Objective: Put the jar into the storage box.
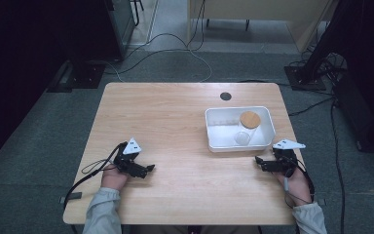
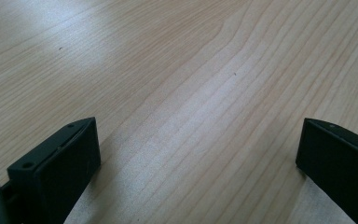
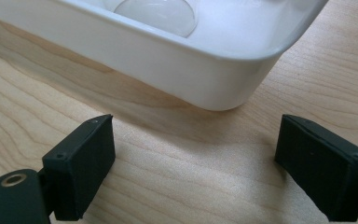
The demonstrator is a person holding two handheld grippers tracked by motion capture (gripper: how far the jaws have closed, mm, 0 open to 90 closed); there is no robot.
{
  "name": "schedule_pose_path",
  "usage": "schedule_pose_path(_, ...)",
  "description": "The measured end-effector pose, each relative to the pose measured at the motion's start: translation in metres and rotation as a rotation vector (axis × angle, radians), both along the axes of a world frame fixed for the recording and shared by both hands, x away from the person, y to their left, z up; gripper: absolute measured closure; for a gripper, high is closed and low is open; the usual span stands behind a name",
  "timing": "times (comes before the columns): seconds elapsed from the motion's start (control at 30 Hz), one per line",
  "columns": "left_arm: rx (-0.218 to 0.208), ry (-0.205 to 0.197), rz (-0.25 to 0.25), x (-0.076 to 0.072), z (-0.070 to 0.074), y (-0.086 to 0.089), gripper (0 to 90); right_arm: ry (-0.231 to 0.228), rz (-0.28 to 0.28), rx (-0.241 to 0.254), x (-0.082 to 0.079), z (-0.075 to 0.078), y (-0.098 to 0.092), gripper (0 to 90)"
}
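The wooden table (image 1: 175,122) is filling the middle of the high view, and a white tray (image 1: 268,127) is sitting at its centre right, holding a clear jar (image 1: 243,136) with a round cork lid (image 1: 250,119) leaning at its upper end; the glass is hard to make out against the white. In the right gripper view the tray's corner (image 3: 223,88) is being cut off by the top edge. The left gripper (image 1: 148,169), lower left, and the right gripper (image 1: 258,161), just below the tray, are both resting wide apart and holding nothing.
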State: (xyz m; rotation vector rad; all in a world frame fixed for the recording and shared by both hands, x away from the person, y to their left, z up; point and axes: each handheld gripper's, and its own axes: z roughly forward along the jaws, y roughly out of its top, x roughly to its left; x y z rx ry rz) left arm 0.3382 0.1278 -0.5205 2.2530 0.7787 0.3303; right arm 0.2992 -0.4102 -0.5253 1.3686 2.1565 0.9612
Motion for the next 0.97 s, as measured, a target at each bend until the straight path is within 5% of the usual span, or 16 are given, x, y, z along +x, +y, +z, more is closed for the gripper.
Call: schedule_pose_path(0.97,0.0,0.0,0.0,0.0,0.0,0.0,0.0,0.003,0.01,-0.002,0.0003,-0.0001,0.0003,9.9)
